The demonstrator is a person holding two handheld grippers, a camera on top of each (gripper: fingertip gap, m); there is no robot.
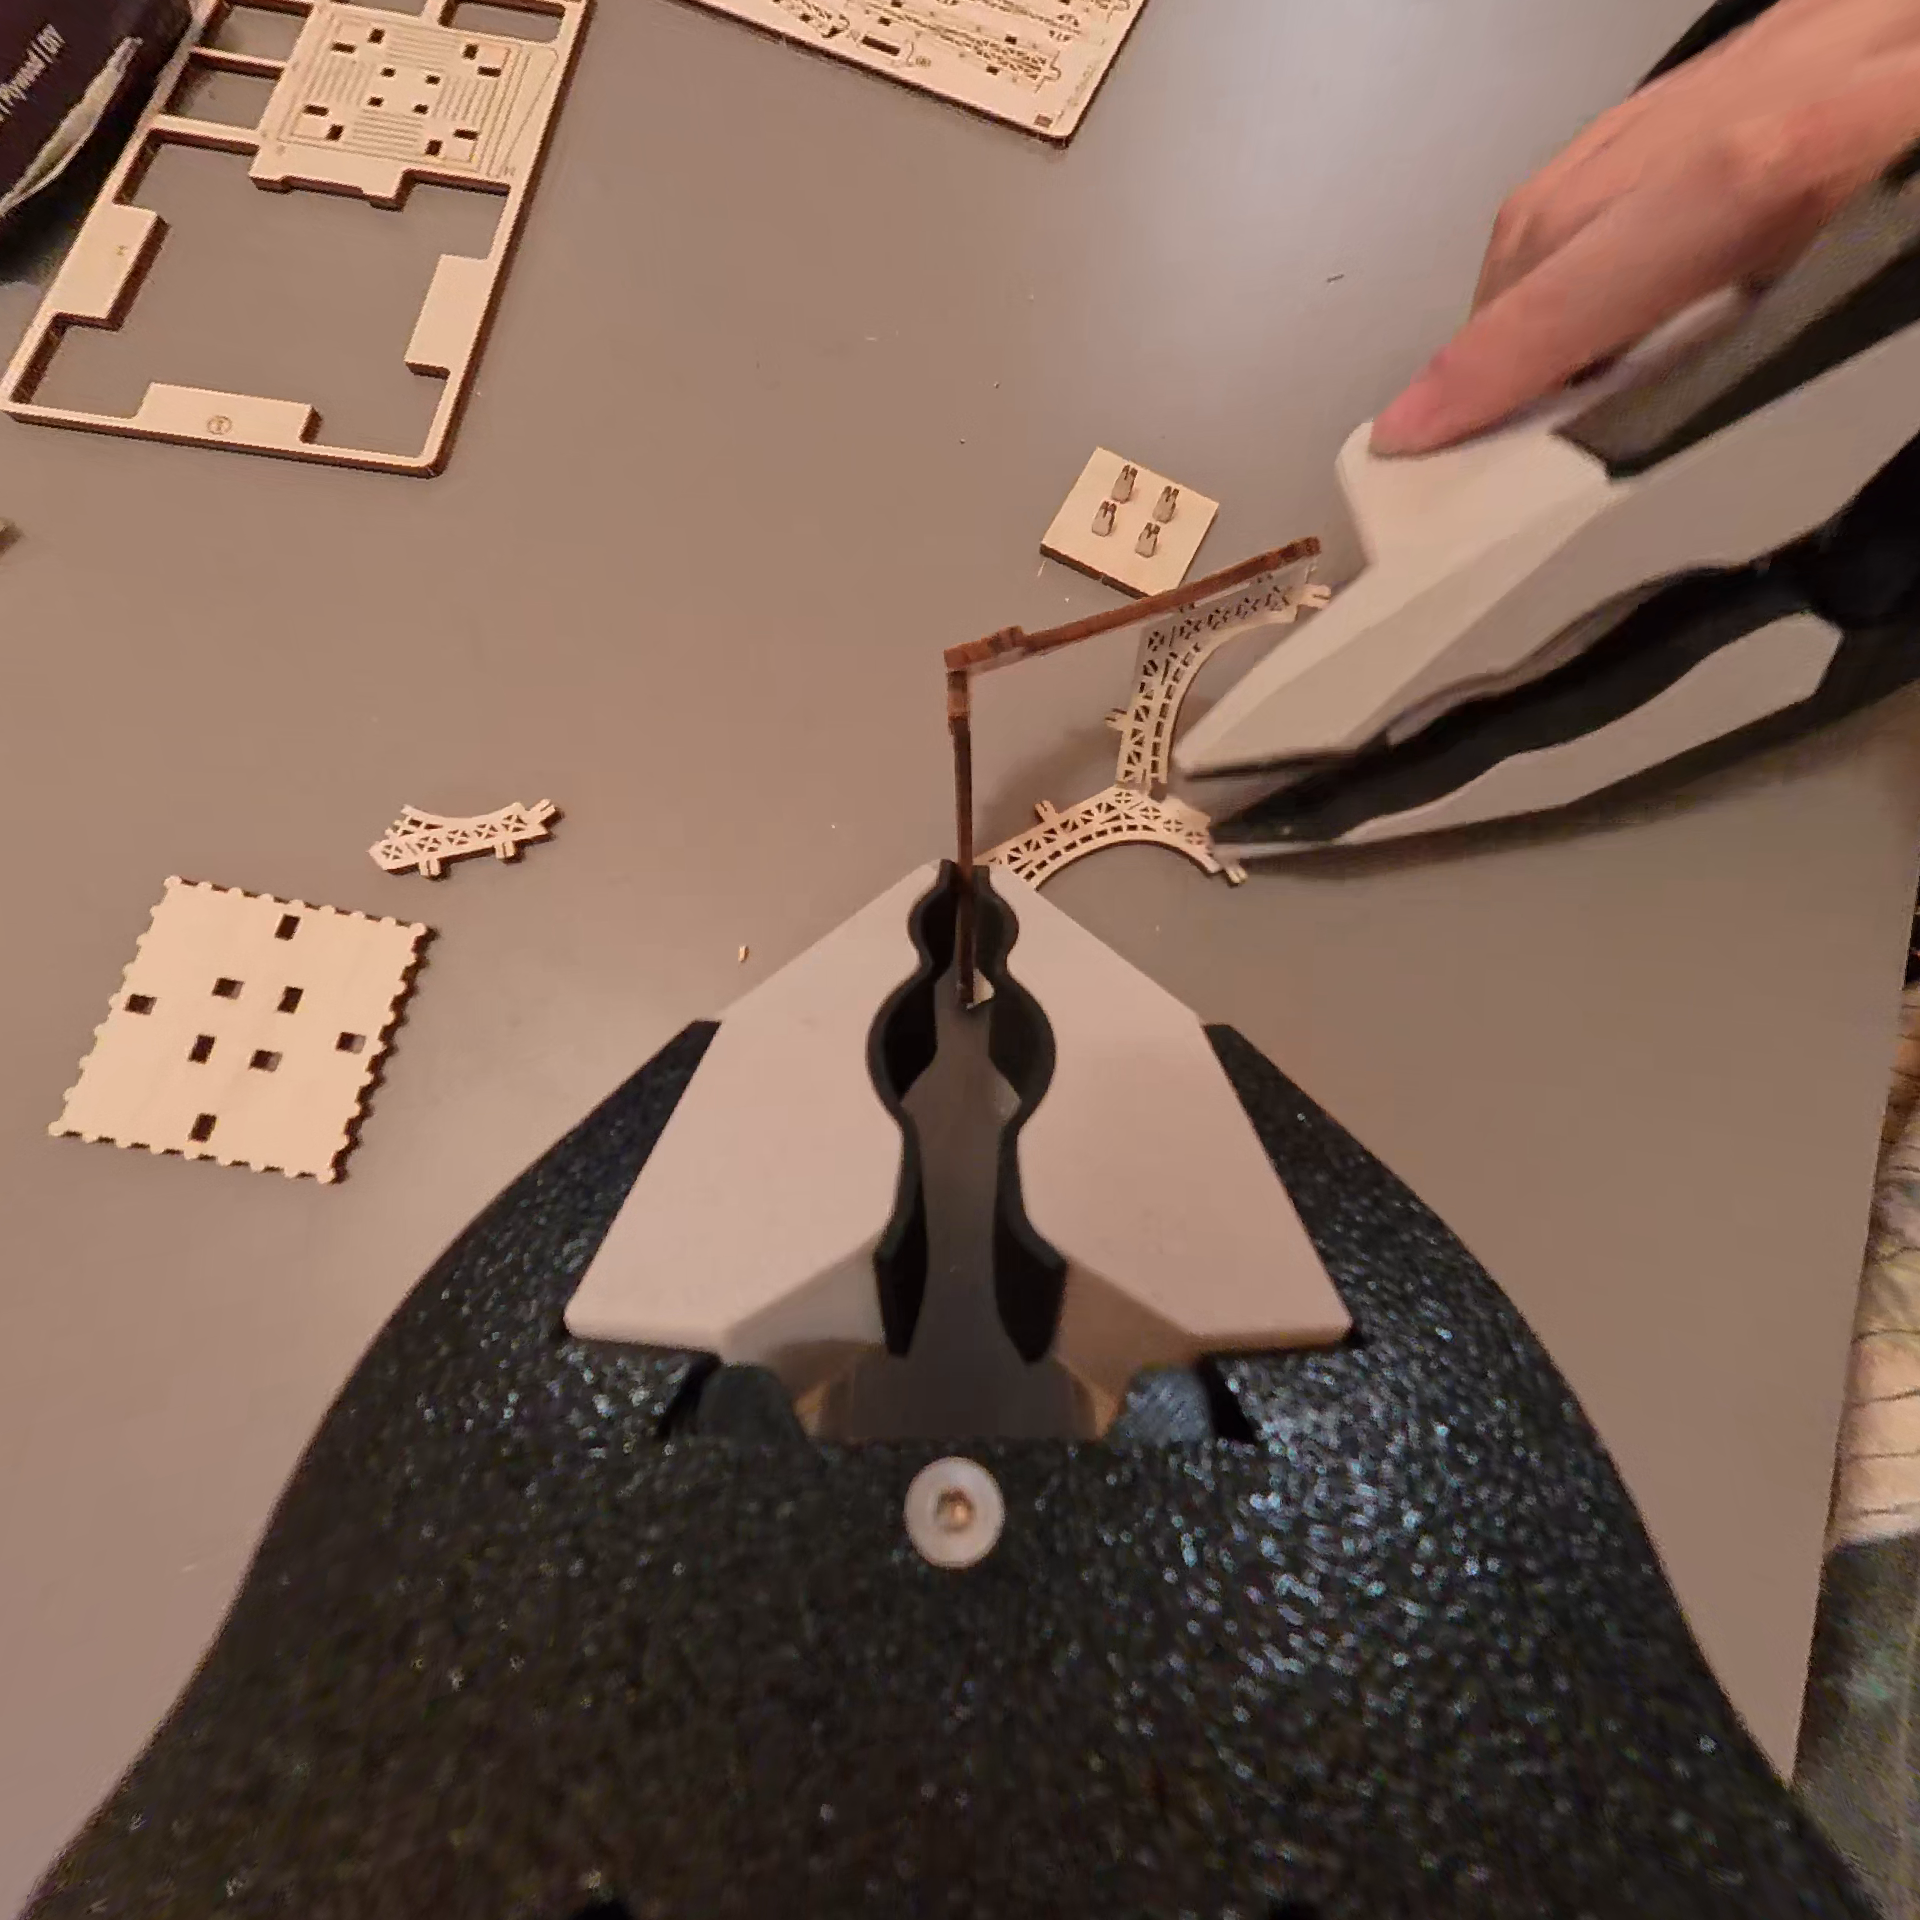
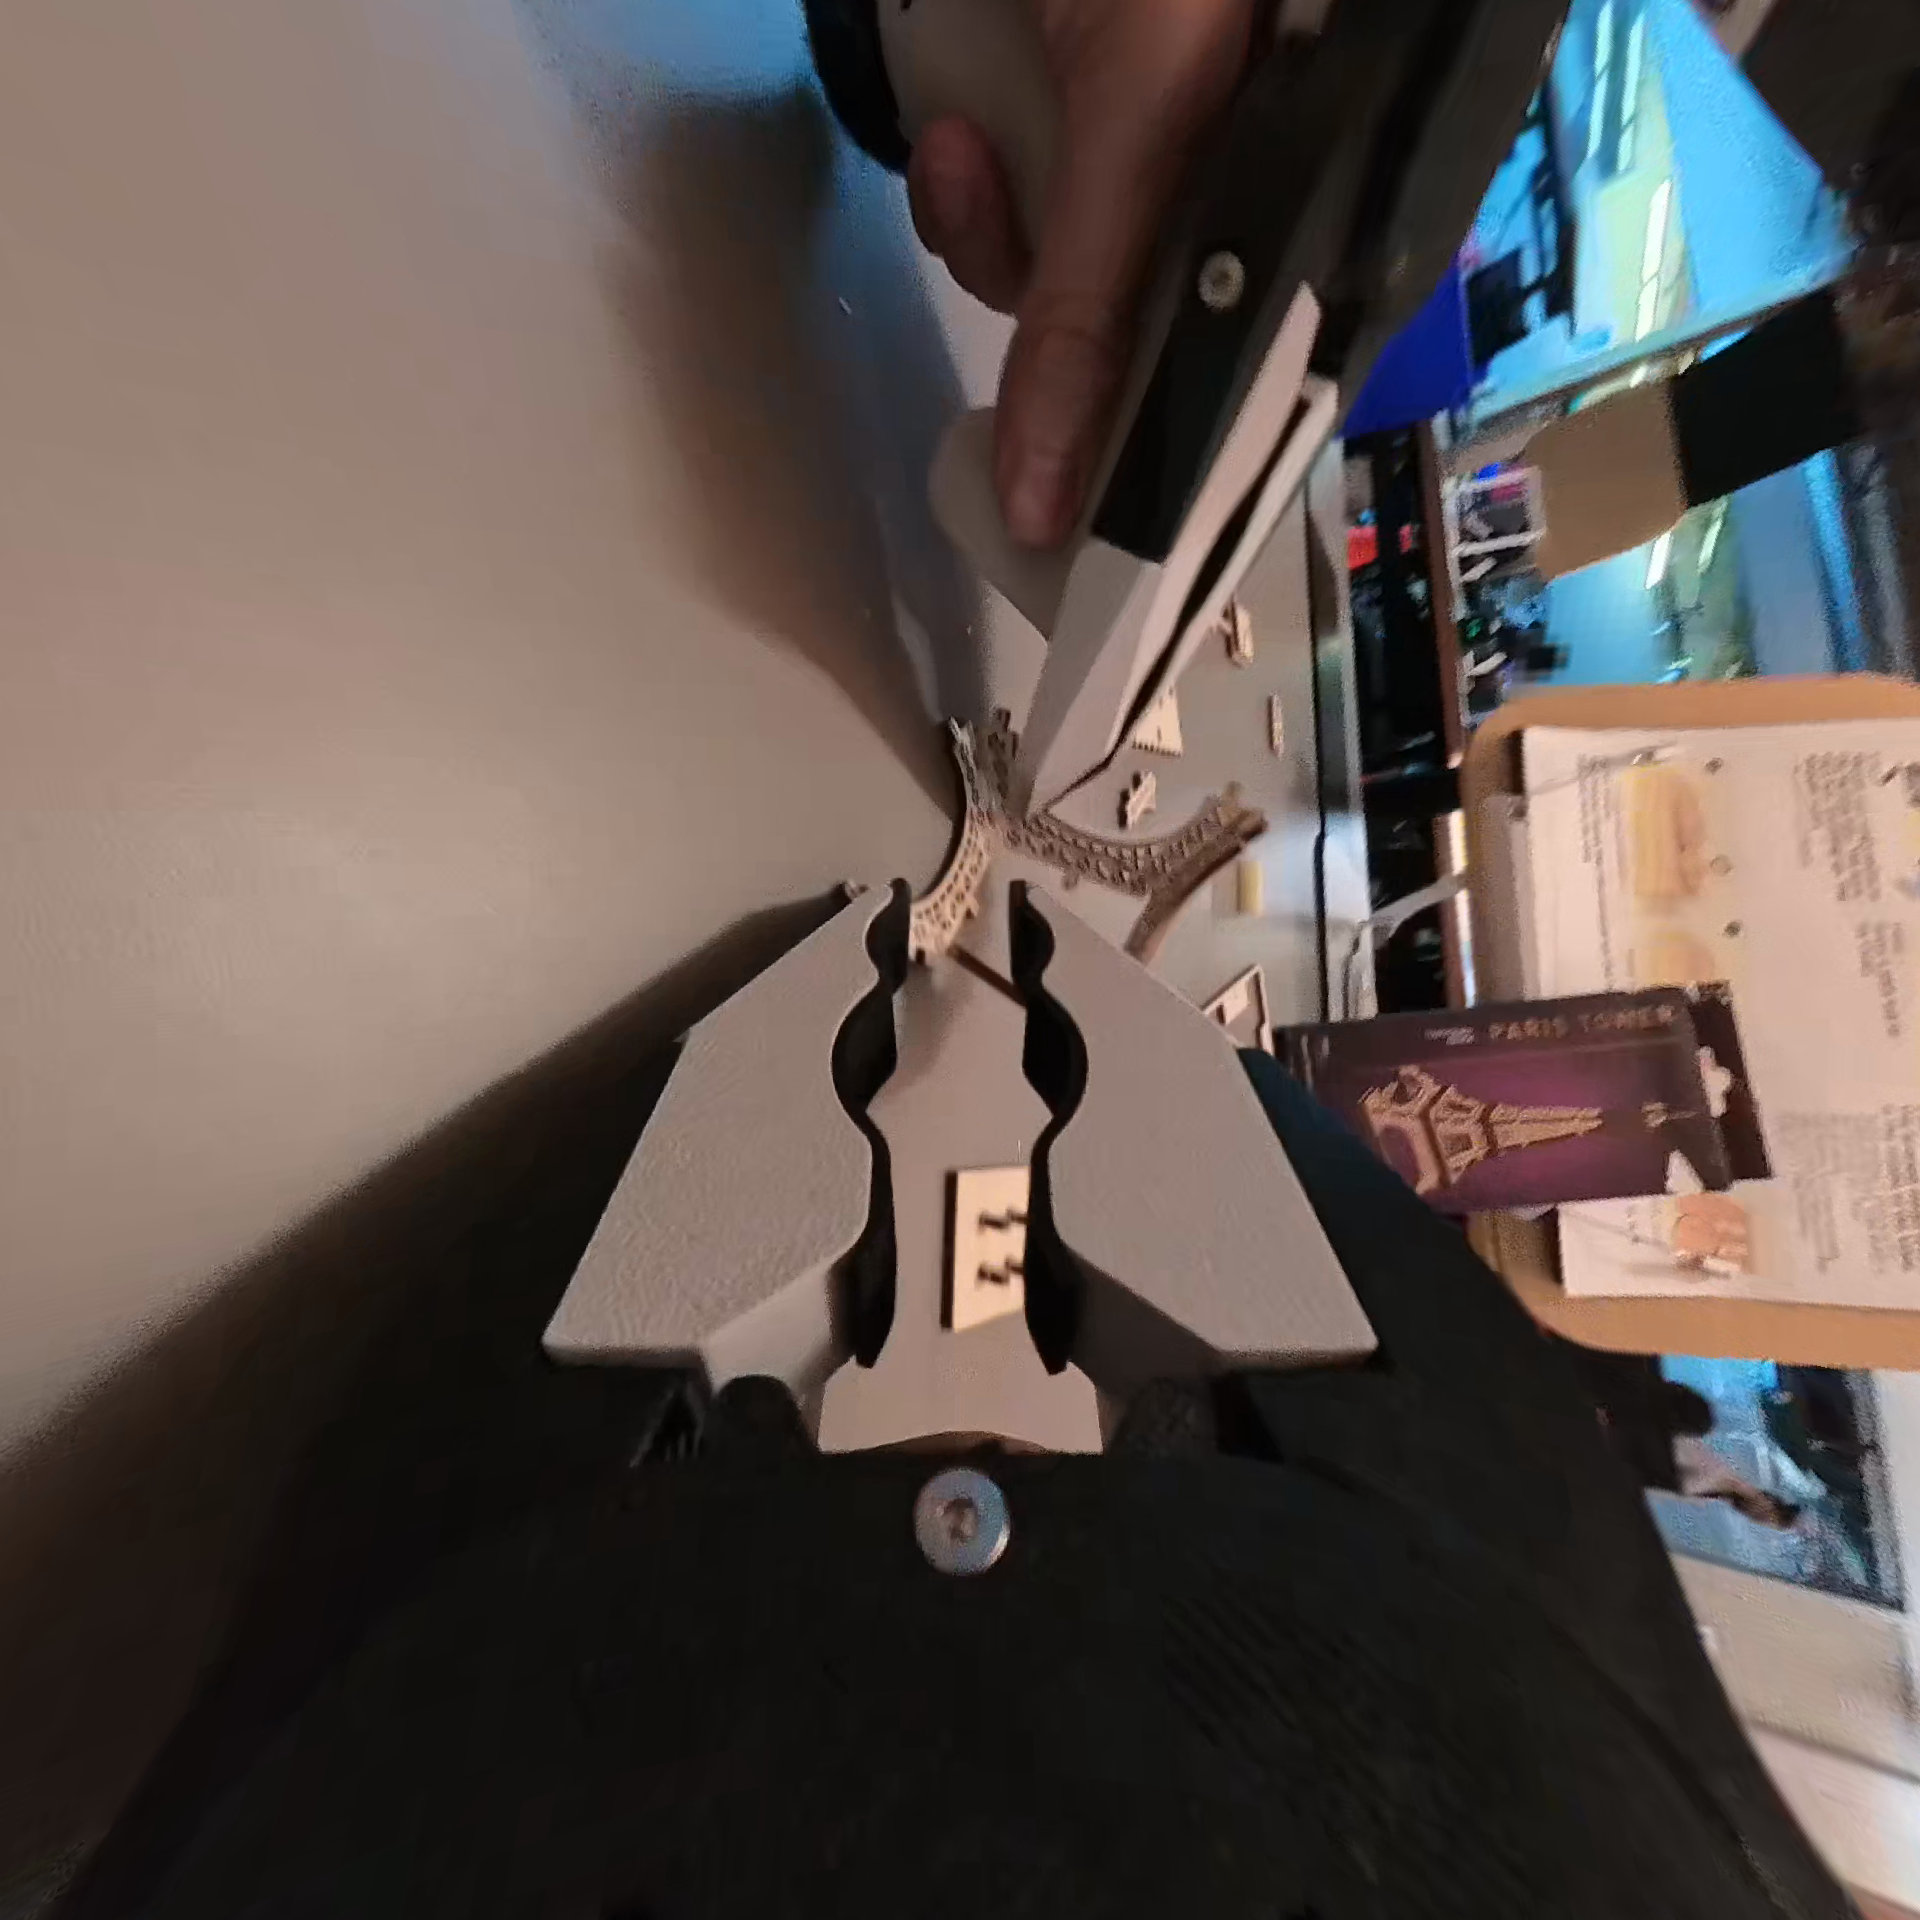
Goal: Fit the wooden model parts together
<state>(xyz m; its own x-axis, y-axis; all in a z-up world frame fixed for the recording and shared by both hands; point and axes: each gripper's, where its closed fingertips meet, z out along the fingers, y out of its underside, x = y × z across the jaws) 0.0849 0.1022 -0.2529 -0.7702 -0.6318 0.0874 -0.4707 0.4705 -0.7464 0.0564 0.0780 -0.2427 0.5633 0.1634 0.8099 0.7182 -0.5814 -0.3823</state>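
My left gripper [image 1: 966, 883] is shut on a thin wooden lattice arch part [image 1: 1132, 608], held edge-on above the grey table [image 1: 727, 416]; a second panel seems joined to it at a corner. My right gripper [image 1: 1210, 800], held by a hand [image 1: 1662, 208], comes in low from the right. Its tips are at the leg of a lattice arch [image 1: 1117, 826] near the table. In the right wrist view my right gripper [image 2: 956, 904] is open, with a lattice leg [image 2: 961, 883] by one finger. The shut left gripper [image 2: 1039, 784] is just beyond, holding its arch [image 2: 1143, 847].
A small square with pegs [image 1: 1127, 525] lies behind the arches. A slotted square plate [image 1: 239, 1029] and a short lattice strip [image 1: 462, 831] lie at left. Punched-out sheets [image 1: 281, 208] lie far left. The kit box [image 2: 1517, 1112] and papers [image 2: 1714, 935] are beyond. The table edge [image 1: 1849, 1351] is at right. The grippers' ends are close to 4 cm from one another.
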